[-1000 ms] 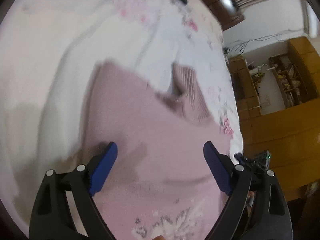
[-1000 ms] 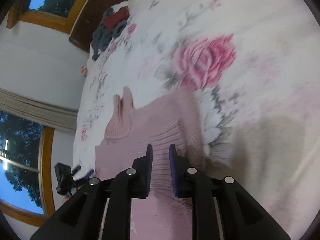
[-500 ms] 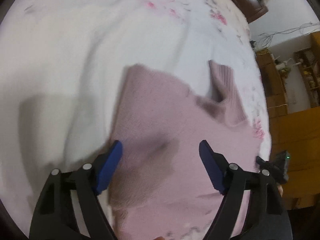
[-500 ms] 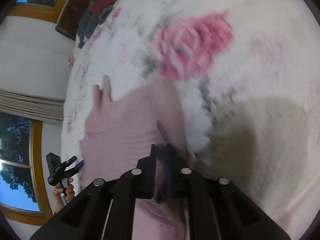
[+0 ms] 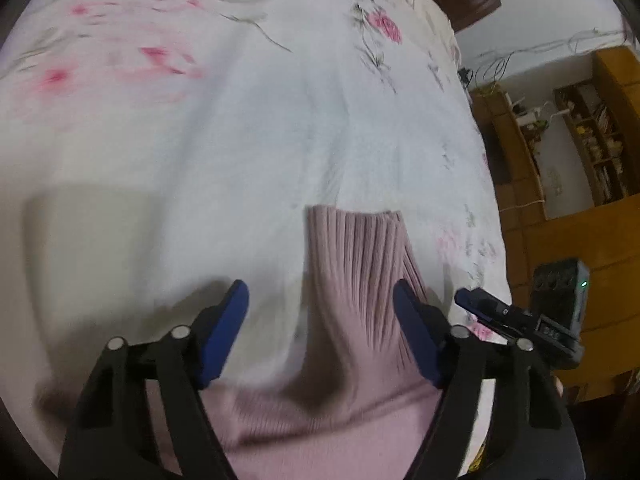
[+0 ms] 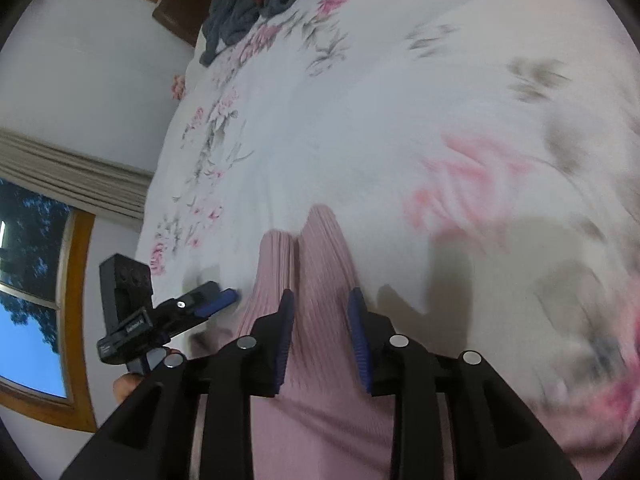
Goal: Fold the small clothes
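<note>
White flowered bedsheet carries a pink ribbed sweater. Left tool and right tool hover above the sweater, fingers apart, gripping nothing.

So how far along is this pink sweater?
Early. The pink sweater lies on the floral sheet, ribbed collar pointing away; no finished fold shows. Both the left tool and right tool are open over it, gripping nothing. All folding remains; more clothes wait beyond.
</note>
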